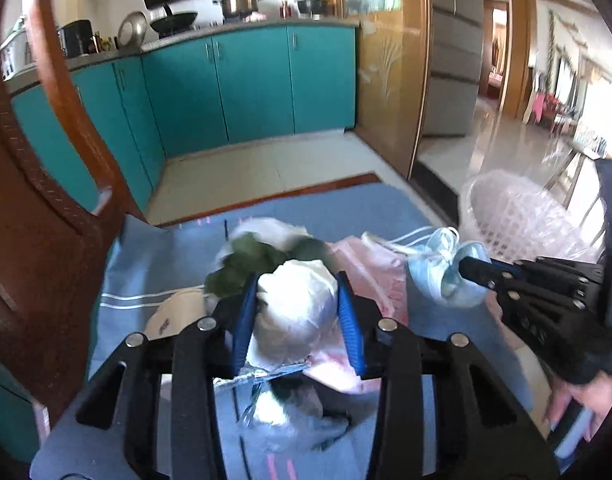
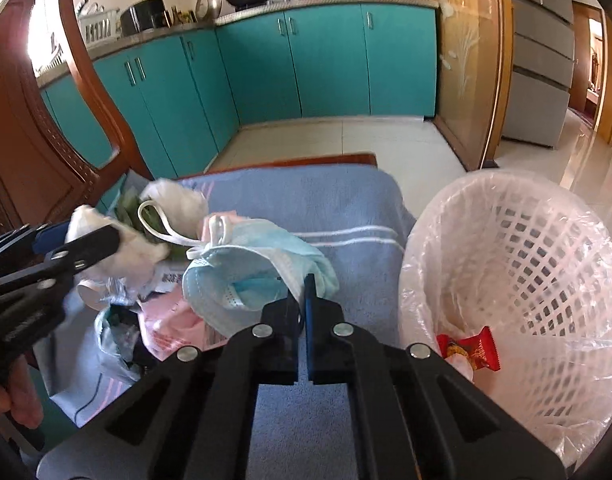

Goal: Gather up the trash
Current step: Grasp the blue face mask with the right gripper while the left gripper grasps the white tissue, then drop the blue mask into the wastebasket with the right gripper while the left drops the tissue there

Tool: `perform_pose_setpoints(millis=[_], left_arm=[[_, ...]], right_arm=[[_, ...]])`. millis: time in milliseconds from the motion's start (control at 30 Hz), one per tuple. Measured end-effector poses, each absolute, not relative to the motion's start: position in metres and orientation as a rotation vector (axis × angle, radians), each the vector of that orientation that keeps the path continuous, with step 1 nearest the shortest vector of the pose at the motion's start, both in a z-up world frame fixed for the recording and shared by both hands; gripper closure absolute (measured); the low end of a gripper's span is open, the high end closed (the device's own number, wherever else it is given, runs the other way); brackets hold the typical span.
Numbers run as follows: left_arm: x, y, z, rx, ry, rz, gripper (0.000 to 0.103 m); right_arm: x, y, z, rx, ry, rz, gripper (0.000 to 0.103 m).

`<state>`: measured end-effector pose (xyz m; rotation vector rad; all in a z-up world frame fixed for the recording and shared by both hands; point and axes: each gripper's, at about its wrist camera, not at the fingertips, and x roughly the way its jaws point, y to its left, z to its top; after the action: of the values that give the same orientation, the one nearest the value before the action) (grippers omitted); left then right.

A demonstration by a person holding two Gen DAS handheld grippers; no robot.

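Grip status first: your right gripper (image 2: 306, 280) is pinched onto the blue face mask (image 2: 250, 268), held up just left of the white lined bin (image 2: 506, 264); your left gripper (image 1: 298, 300) clamps a white tissue wad (image 1: 294, 304) further left, above the litter pile (image 1: 346, 272) on the blue cloth (image 2: 326, 200). Risk, in my judgement: the hold on the mask is thin, and its dangling ear loops (image 2: 162, 224) could snag the pile or the bin rim, dropping it outside.

Bright daylight, floor (image 1: 486, 136) glare at right, fisheye-warped edges, slight blur.
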<state>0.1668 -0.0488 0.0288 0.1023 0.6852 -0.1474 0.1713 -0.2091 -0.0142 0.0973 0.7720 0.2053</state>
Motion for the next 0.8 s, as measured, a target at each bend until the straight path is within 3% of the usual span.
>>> perform_pose_setpoints(millis=[267,800], left_arm=[[0.088,-0.01,0.069,-0.031,0.503,-0.143,0.062],[0.075,0.006,0.052,-0.07,0.549,-0.08,0.062]], right_arm=[[0.131,-0.217,0.022,0.155,0.648,0.246,0.1],[0.11,-0.188,0.02,0.121,0.666,0.309,0.1]])
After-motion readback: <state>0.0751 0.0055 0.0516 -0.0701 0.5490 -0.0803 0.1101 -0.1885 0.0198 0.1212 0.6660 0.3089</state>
